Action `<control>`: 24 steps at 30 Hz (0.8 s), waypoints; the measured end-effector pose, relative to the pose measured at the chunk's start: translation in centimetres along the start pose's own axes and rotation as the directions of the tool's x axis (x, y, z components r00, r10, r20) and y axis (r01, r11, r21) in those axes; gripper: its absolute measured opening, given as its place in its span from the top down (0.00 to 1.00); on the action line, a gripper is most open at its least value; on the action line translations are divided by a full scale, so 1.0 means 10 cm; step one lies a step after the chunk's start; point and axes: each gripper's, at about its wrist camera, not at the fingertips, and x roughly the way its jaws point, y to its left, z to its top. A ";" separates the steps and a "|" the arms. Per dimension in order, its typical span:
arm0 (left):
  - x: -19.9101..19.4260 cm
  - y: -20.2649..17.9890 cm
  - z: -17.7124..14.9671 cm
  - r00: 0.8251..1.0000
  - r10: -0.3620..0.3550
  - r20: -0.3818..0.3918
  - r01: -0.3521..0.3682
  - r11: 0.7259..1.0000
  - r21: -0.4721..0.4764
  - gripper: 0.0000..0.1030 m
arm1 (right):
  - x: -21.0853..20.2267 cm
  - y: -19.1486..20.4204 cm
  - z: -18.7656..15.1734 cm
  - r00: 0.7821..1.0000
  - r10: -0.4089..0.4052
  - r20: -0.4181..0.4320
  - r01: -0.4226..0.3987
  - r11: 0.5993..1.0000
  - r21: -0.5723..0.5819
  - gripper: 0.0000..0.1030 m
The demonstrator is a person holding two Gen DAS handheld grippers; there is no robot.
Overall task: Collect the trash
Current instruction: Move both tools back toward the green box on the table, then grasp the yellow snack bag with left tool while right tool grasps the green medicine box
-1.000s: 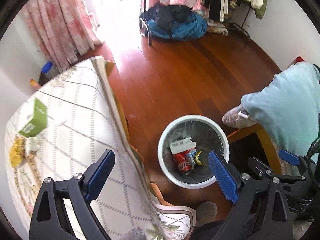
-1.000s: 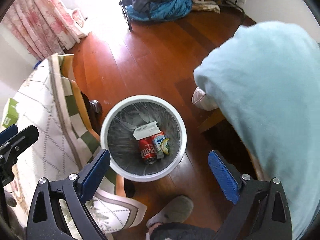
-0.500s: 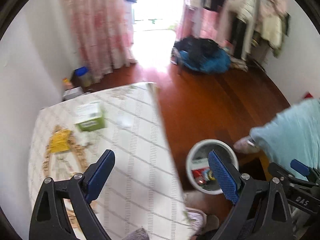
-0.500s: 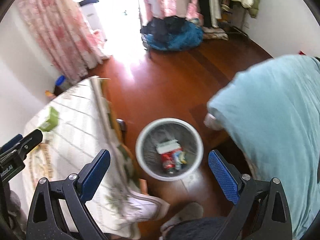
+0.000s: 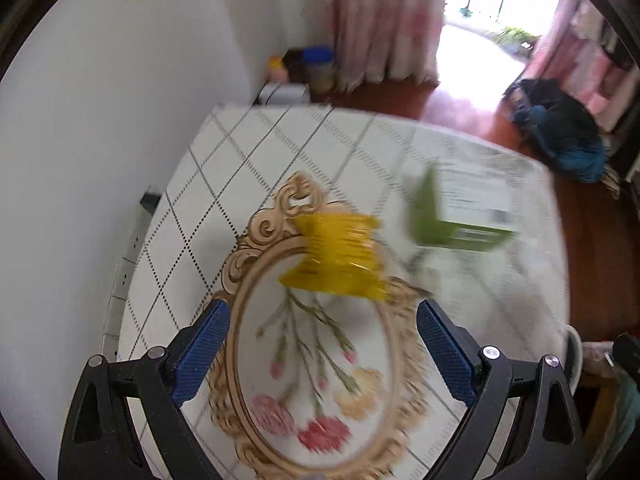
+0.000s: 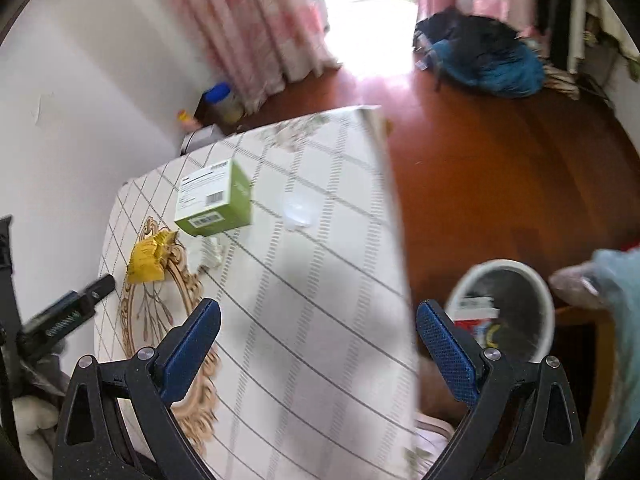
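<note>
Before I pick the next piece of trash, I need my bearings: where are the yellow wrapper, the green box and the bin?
yellow wrapper [image 6: 148, 260], right wrist view, middle of its crinkled face.
green box [image 6: 236, 198], right wrist view, its green side panel.
bin [image 6: 520, 266], right wrist view, far white rim.

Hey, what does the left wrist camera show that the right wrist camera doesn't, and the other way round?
Only the left wrist view shows the flowers printed inside the tablecloth's gold oval. Only the right wrist view shows the trash bin on the floor with cans inside, and a white crumpled scrap beside the box. Both show the yellow wrapper and the green box on the table, with the left gripper and right gripper open and empty.
</note>
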 end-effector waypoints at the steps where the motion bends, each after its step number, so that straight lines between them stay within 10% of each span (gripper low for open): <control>1: 0.14 0.03 0.05 1.000 -0.004 -0.024 0.004 1.000 -0.002 0.08 | 0.09 0.07 0.06 1.000 -0.004 -0.012 0.004 1.000 -0.005 0.03; 9: 0.77 0.00 0.30 0.991 -0.070 -0.111 0.071 0.997 0.011 0.08 | 0.85 0.60 0.75 0.996 0.033 -0.081 -0.033 0.999 0.008 0.03; 13: 0.78 0.07 0.33 0.990 -0.093 -0.108 0.092 0.996 -0.015 0.49 | 1.04 0.81 0.98 0.995 0.054 -0.089 -0.054 0.999 0.005 0.03; 24: 0.85 0.52 0.22 0.994 -0.041 -0.097 0.033 0.996 -0.085 0.46 | 1.62 1.54 1.08 0.984 -0.033 -0.173 0.007 0.988 -0.151 0.01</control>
